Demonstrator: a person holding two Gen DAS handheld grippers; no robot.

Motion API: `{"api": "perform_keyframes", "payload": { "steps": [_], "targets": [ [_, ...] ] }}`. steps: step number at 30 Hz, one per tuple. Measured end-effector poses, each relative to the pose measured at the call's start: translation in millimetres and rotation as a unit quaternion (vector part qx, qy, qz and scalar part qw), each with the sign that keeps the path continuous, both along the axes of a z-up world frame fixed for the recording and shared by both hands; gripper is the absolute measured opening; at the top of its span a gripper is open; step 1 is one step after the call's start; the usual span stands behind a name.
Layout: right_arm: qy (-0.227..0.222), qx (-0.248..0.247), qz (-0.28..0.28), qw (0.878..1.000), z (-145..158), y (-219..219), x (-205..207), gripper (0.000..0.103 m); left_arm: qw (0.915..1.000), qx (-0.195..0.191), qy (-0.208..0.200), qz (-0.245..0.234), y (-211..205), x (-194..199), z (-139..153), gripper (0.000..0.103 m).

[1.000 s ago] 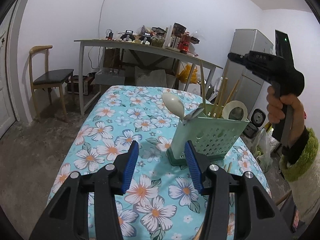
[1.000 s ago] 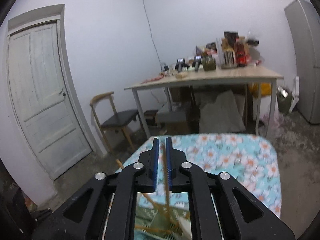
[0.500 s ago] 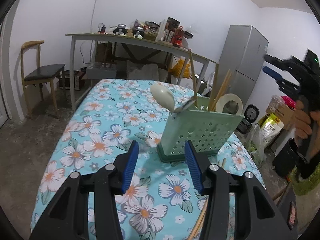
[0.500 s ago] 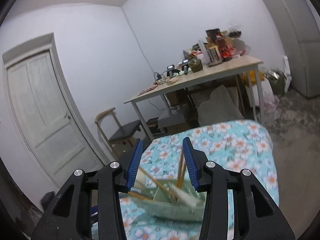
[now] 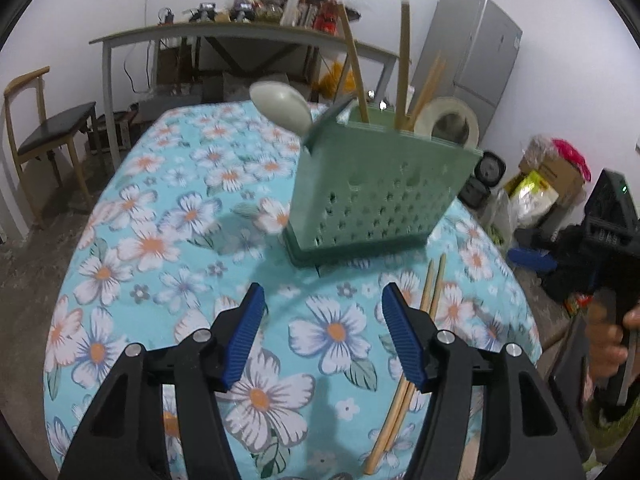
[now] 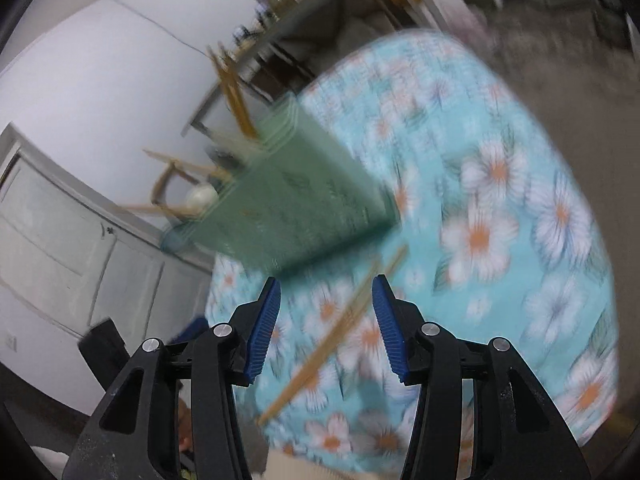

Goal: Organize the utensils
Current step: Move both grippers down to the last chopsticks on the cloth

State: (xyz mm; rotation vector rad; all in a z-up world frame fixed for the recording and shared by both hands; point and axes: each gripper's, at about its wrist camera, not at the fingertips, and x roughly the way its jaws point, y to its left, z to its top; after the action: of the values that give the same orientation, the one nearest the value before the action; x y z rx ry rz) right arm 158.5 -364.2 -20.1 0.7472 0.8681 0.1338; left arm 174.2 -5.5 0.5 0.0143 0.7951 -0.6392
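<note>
Left wrist view: the left gripper (image 5: 323, 334) is seen with its jaws spread wide and nothing held between them, above a table (image 5: 132, 248) covered in a turquoise floral cloth. A green perforated utensil holder (image 5: 380, 196) is set on the cloth ahead of the gripper; chopsticks (image 5: 403, 68), a pale spoon (image 5: 282, 107) and a pale ring-shaped item (image 5: 448, 120) are noted standing in it. A loose pair of chopsticks (image 5: 408, 372) is recorded lying on the cloth, passing under the right-hand finger. Right wrist view, heavily blurred: the right gripper (image 6: 326, 330) is likewise seen with jaws apart and empty, the loose pair (image 6: 332, 338) lying on the cloth below the gap, the holder (image 6: 292, 200) beyond.
</note>
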Motion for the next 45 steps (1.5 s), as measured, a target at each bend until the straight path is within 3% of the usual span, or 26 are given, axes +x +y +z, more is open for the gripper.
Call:
{"api": "perform_keyframes", "payload": {
  "steps": [8, 17, 23, 26, 35, 45],
  "targets": [
    [0.087, 0.070, 0.027, 0.993, -63.7, 24.8, 15.2, 0.047, 0.9998, 0.019, 0.010, 0.002, -5.2, -2.7, -5.3, 0.062],
    [0.085, 0.106, 0.010, 0.991, -80.9, 27.9, 31.0, 0.035, 0.9996, 0.027, 0.013, 0.002, -8.7, -4.9, -4.1, 0.062],
    [0.084, 0.118, -0.007, 0.989, -90.3, 18.6, 46.3, 0.009, 0.9995, 0.031, 0.011, -0.002, -13.8, -6.9, -3.3, 0.062],
    [0.076, 0.131, -0.007, 0.988, -94.3, 15.9, 43.8, 0.009, 0.9994, 0.032, 0.010, -0.003, -16.0, -7.3, -2.6, 0.062],
    [0.073, 0.118, 0.005, 0.990, -84.1, 5.6, 35.5, 0.009, 0.9992, 0.037, 0.012, -0.003, -20.1, -6.6, -3.1, 0.062],
    [0.080, 0.044, 0.007, 0.996, -68.3, -25.3, 25.5, 0.009, 0.9979, 0.047, 0.026, -0.038, -37.8, -9.4, -16.7, 0.062]
  ]
}}
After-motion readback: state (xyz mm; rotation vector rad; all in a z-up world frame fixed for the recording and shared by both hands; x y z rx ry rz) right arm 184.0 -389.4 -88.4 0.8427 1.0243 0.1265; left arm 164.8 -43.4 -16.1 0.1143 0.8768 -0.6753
